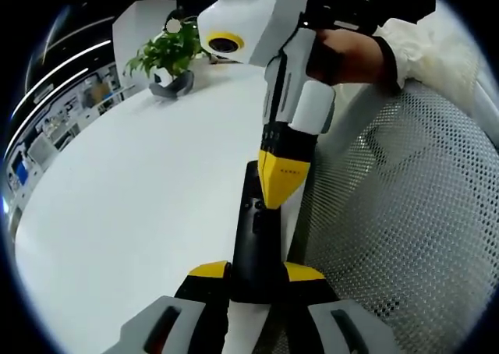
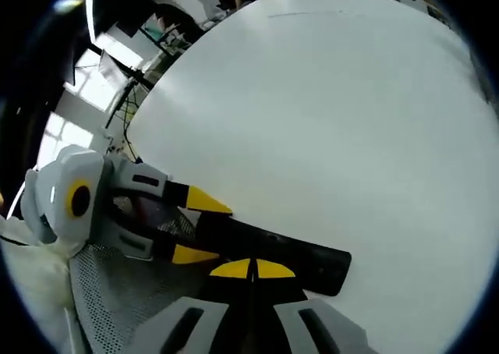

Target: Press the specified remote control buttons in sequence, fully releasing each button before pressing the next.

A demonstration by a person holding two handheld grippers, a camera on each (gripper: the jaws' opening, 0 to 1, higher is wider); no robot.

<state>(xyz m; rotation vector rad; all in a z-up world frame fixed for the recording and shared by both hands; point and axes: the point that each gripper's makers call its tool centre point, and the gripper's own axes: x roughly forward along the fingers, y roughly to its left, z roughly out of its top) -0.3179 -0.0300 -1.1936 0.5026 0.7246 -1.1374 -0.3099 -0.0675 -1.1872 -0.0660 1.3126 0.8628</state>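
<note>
A black remote control (image 1: 251, 221) hangs out over the edge of the white table (image 1: 140, 198). My left gripper (image 1: 256, 271) is shut on its near end, one yellow fingertip on each side. My right gripper (image 1: 274, 189) comes down from above with its yellow jaws shut, and its tip rests on the remote's button face. In the right gripper view the remote (image 2: 308, 262) lies crosswise under my right gripper (image 2: 252, 270), whose tips meet. My left gripper (image 2: 201, 228) clamps the remote's left end there. A person's hand (image 1: 351, 54) holds the right gripper.
A potted green plant (image 1: 171, 58) stands at the table's far end. A white mesh chair (image 1: 405, 214) sits close against the table edge beside the remote. Shelves and office clutter lie beyond the table on the left.
</note>
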